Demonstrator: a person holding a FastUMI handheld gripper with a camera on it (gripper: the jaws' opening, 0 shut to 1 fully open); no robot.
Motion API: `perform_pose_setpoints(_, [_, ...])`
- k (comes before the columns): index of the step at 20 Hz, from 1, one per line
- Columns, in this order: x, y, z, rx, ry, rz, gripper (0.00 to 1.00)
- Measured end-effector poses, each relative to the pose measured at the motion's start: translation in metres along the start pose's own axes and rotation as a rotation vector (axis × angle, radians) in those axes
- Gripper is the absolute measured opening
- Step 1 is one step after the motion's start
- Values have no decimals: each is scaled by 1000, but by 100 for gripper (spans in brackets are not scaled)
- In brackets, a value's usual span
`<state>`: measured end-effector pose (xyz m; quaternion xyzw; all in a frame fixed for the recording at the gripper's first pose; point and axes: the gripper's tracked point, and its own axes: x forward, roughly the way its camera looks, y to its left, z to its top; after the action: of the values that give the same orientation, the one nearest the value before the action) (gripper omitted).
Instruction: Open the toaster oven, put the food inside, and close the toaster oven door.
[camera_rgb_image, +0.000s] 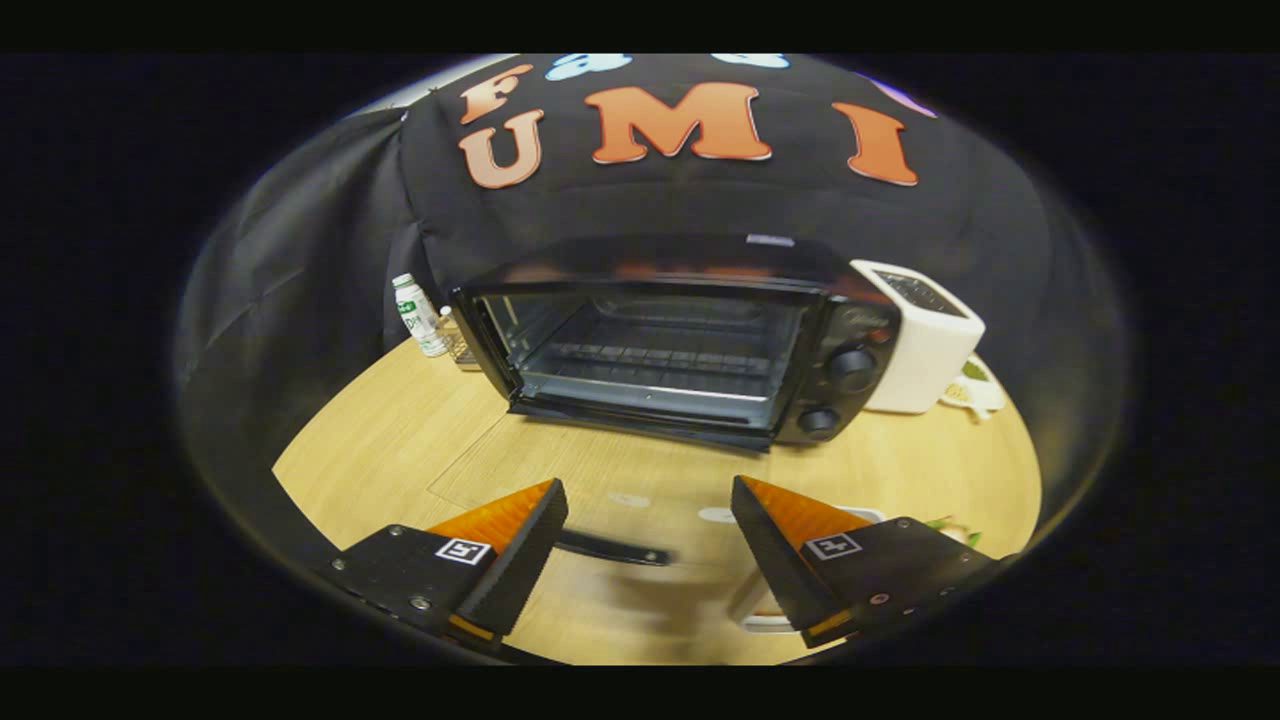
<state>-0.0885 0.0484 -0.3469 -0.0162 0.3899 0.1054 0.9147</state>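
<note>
No brand or label reads clearly from where you hold the gripper (648, 545): the small tag on top of the toaster oven (680, 340) is too blurred, the print on the bottle (418, 315) is too small, and the only marks on the gripper are the square black-and-white tags on each finger mount.

You are over a light wood-grain table (420, 440) with a rounded edge, closed in behind by black cloth. A faint rectangular outline runs across the tabletop just ahead of your fingers.

Your fingers stand wide apart with nothing between them but bare tabletop; they press on nothing. A dark, motion-blurred handle-like bar (610, 548) lies on the table between and below the fingertips, nearer your left finger. What it belongs to I cannot tell. Under your right finger a white dish (765, 605) is partly hidden, so its contents cannot be made out.

The toaster oven sits straight ahead, well beyond your fingertips, door down and the wire rack (650, 355) inside exposed; its two knobs (850, 365) are on the right side. A white box-shaped appliance (925, 345) stands just beside the oven's right flank. The bottle stands off its left rear corner, against the cloth.
</note>
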Motion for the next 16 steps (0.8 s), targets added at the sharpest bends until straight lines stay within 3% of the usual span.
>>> perform_pose_setpoints(8, [-66,-87,-2,76,-45,-90,98])
perform_pose_setpoints(12, [-70,-123,-32,98,8,-147,98])
perform_pose_setpoints(16, [-62,-137,-62,185,88,-146,98])
